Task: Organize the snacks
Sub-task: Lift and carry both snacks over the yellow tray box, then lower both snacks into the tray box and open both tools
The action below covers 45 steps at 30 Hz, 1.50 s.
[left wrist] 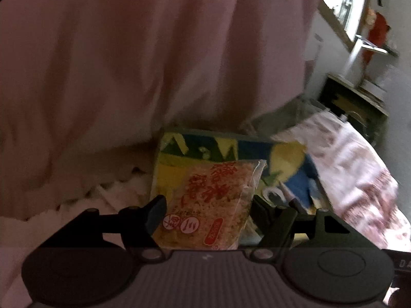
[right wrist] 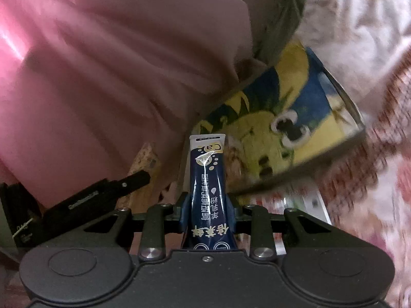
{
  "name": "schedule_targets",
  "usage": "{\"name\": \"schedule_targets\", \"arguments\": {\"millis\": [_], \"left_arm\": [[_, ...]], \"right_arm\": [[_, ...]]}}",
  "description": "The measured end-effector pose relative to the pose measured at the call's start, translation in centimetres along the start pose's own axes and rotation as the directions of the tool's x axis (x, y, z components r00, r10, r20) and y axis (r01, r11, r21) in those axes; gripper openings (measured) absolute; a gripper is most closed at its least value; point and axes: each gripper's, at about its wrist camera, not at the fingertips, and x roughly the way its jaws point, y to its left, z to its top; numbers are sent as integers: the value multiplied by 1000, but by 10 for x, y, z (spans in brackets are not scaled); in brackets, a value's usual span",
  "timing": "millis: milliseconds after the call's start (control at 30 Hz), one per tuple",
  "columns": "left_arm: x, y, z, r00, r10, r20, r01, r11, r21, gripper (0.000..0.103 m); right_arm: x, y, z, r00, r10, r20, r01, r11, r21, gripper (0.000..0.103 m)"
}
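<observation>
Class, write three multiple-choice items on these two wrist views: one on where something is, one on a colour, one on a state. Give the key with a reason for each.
1. Where is the box with the yellow and blue print?
A. Beyond both grippers, by the pink cloth
B. Inside a drawer
C. On a shelf

2. What colour is the stick sachet?
A. Red
B. Dark blue
C. Green

3. What does the left gripper have between its fingers?
A. Nothing
B. A spoon
C. A clear snack packet with red writing

Key: 1 A, both views show the box ahead; 2 B, navy wrapper in the right gripper; 3 C, the packet sits between the fingers.
</observation>
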Motion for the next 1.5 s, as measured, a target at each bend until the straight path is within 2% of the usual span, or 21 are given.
{"name": "schedule_targets", "arguments": {"millis": [167,400,533,733,1233,1333,1500], "left_arm": [[37,3,4,999,32,-13,-32,999,-31,75],[62,-6,-4,997,64,32,-67,995,74,72],[75,-7,-12,997,77,1,-77,991,109,72],[82,3,-20,997,73,-41,-70,995,72,72],[76,5,-17,996,84,-29,-82,995,59,89],[73,4,-17,996,84,-21,-83,995,54,95],[66,5,-16,996,86,-4,-86,995,42,100]], "right_arm": [[33,-1,19,999,-24,42,26,999,-36,32],[73,-4,34,993,-89,83,99,988,-122,32],[92,-15,35,991,-118,61,124,986,-116,32],[108,-22,30,985,-163,61,171,973,-158,32],[127,-19,20,964,-248,99,267,906,-329,38],[126,-17,18,960,-259,105,280,894,-349,50],[115,-10,16,953,-272,133,303,876,-375,63]]}}
